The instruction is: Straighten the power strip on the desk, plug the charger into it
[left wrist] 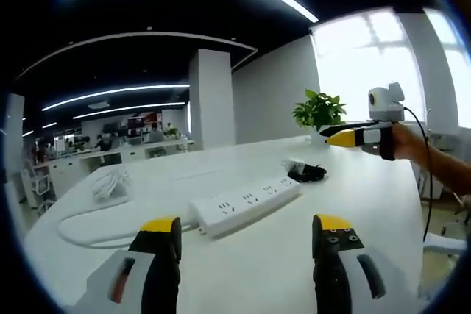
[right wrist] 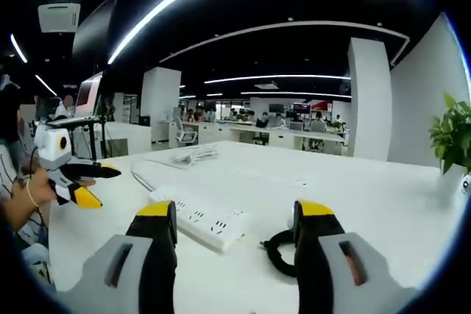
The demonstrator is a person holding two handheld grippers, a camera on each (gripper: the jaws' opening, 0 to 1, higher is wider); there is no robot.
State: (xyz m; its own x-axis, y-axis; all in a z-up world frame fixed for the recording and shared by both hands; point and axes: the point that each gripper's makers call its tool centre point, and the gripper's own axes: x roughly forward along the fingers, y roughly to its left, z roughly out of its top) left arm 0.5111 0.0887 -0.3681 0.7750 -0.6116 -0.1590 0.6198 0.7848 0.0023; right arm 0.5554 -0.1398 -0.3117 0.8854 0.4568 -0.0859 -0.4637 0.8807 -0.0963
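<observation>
Left claw [left wrist: 246, 229] spread, power strip [left wrist: 245, 202] just ahead

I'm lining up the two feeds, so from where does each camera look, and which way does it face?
Left gripper view: rides the left gripper, facing across the desk at the power strip and charger; the right gripper and a hand enter.
Right gripper view: rides the right gripper, facing strip and charger from another side; the left gripper enters, hand-held.
Shared: desk, strip, charger, plant.
</observation>
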